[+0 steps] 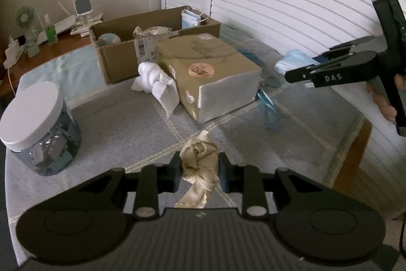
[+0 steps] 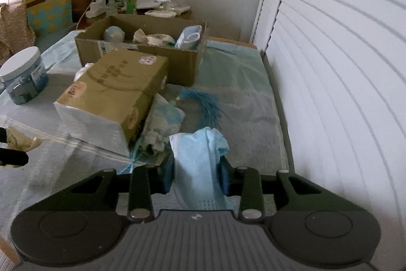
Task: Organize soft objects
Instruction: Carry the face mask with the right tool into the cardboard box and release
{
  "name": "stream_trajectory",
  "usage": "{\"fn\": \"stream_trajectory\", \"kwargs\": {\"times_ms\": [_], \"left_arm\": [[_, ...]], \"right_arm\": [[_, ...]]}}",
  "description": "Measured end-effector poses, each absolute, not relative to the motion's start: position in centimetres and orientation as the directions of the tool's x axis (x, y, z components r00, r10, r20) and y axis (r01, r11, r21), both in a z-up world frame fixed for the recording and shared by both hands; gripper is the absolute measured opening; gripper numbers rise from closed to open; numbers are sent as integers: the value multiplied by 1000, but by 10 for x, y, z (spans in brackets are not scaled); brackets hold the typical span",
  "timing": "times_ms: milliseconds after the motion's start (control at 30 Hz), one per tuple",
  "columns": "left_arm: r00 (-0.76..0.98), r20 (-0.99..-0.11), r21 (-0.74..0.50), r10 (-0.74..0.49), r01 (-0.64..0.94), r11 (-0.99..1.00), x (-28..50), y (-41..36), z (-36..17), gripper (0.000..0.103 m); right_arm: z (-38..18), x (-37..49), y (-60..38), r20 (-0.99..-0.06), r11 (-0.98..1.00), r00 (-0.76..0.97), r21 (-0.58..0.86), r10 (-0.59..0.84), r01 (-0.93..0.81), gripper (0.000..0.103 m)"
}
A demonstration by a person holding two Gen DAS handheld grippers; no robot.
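Progress looks roughly midway, judging from how things lie. Open brown cardboard box [image 2: 142,47] at the far end of the table [image 1: 304,133], which is covered with a grey-blue checked cloth, already holds several soft things: a pale blue-green rounded bundle [image 2: 114,34], a crumpled cream cloth [image 2: 148,38] and a folded light blue face mask [image 2: 189,38] standing against its right end. Both grippers are loaded. The left gripper [image 1: 199,166] has its fingers closed on a crumpled beige satin cloth [image 1: 199,159], which is pinched between the pads and hangs down a little below them, above the near part of the table. The right gripper [image 2: 196,175] has its fingers pinching a light blue disposable face mask [image 2: 200,156], bunched up above the pads, over the table's right side near the white louvred doors [image 2: 342,93]. Still loose on the table are a knotted white cloth [image 1: 154,79] lying against the left side of a closed tan carton with a round pink sticker [image 1: 208,70], a pale patterned blue-and-white rag [image 2: 162,126] tucked against that carton's other side, and a bright blue stringy tassel [image 2: 203,103] just beyond it. A clear jar with a white lid [image 1: 38,128] stands well to the left and seems no part of the sorting. What remains, I judge, is carrying the two held pieces to the open box and then gathering the three left lying.
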State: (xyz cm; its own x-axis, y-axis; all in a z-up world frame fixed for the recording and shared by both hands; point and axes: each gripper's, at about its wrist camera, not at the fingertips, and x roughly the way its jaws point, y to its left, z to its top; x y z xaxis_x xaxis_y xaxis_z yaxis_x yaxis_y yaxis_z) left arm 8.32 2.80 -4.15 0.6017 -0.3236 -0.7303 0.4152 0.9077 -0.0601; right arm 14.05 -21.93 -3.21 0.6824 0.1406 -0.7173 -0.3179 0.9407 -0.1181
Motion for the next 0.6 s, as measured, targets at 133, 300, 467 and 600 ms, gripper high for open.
{"fn": "stream_trajectory", "kwargs": {"times_ms": [133, 300, 467, 600], "left_arm": [[603, -726, -51, -332, 434, 899, 77, 32, -35, 27], [620, -701, -49, -353, 451, 891, 68, 37, -26, 27], [623, -684, -58, -380, 473, 879, 63, 41, -21, 27], [628, -675, -64, -388, 474, 878, 62, 44, -18, 27]], "right_arm": [[-19, 133, -218, -707, 937, 688, -108, 163, -332, 40], [-2, 129, -212, -692, 932, 702, -118, 170, -343, 40], [23, 128, -197, -659, 909, 727, -159, 193, -386, 40], [43, 138, -185, -632, 892, 743, -178, 221, -416, 40]]}}
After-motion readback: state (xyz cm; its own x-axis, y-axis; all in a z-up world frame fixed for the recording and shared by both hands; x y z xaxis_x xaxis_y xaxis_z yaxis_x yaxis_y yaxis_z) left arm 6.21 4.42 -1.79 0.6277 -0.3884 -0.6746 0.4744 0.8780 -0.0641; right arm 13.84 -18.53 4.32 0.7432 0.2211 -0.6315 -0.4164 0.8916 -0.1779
